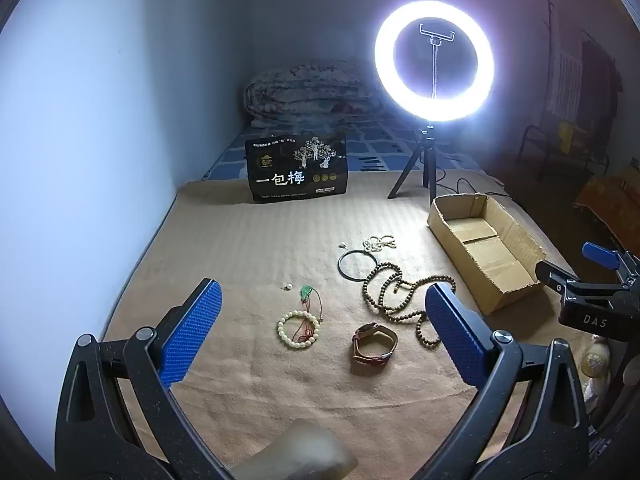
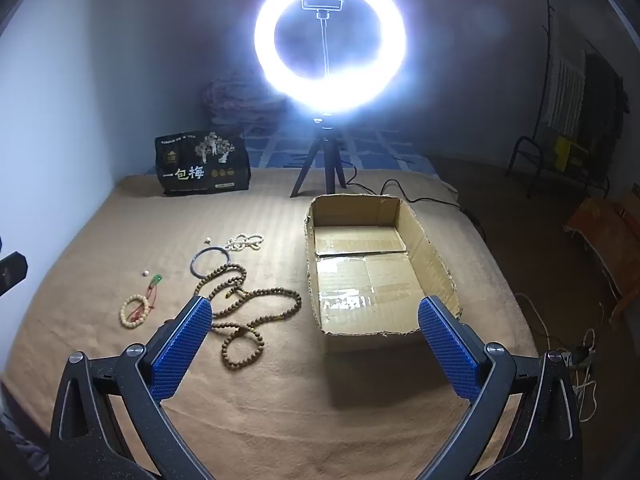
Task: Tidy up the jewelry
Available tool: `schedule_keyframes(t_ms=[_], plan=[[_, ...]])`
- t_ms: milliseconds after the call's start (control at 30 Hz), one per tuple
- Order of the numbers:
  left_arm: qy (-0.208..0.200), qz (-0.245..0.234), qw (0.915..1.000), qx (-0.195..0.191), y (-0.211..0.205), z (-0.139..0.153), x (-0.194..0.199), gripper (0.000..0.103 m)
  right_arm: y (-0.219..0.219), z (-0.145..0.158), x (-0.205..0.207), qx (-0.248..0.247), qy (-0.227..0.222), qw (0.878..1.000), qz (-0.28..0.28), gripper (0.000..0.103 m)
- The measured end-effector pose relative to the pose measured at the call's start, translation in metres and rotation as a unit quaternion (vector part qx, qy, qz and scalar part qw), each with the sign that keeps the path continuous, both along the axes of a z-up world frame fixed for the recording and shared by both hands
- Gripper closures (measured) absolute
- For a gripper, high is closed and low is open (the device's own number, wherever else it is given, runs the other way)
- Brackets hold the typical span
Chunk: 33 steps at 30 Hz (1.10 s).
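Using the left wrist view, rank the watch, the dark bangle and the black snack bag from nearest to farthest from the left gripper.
1. Watch: just ahead of the left gripper, between its open fingers.
2. Dark bangle: farther up the blanket, beside the brown beads.
3. Black snack bag: standing at the blanket's far edge.

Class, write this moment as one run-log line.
left gripper: open, empty | right gripper: open, empty | cardboard box: empty | jewelry: all on blanket

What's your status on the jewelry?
Left tongs open, right tongs open, both empty. Jewelry all on blanket; cardboard box empty. Nothing in the way.
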<state>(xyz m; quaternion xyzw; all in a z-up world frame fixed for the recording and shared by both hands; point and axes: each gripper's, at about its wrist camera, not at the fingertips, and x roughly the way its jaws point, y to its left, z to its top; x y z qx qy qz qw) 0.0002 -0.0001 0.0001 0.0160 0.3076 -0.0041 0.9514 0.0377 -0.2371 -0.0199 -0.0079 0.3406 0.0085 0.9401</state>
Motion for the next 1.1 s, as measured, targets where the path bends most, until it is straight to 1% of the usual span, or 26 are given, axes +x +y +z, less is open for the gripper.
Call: schedule_keyframes(t_ms=[433, 467, 900, 967, 1100], plan=[[-0.004, 0.002, 1.0, -0.001, -0.004, 0.002, 0.004, 0.0, 0.0, -0.001, 0.002, 0.002, 0.004, 1.0, 0.003, 0.001], [-0.004, 0.002, 1.0, -0.003, -0.001, 0.008, 0.001, 0.0, 0.001, -0.001, 0.001, 0.002, 0.004, 1.0, 0.002, 0.001], [-0.005, 0.002, 1.0, -0.003, -0.001, 0.015, 0.007, 0.0, 0.002, -0.004, 0.001, 0.002, 0.007, 1.0, 0.002, 0.001], [-0.007, 0.003, 1.0, -0.004, 0.001, 0.009, 0.001, 0.0, 0.002, -0.004, 0.001, 0.002, 0.008, 1.0, 0.002, 0.001], [-0.008, 0.003, 1.0, -0.004, 0.0, 0.012, 0.003, 0.0, 0.002, -0.005, 0.0, 0.001, 0.008, 1.0, 0.002, 0.001]])
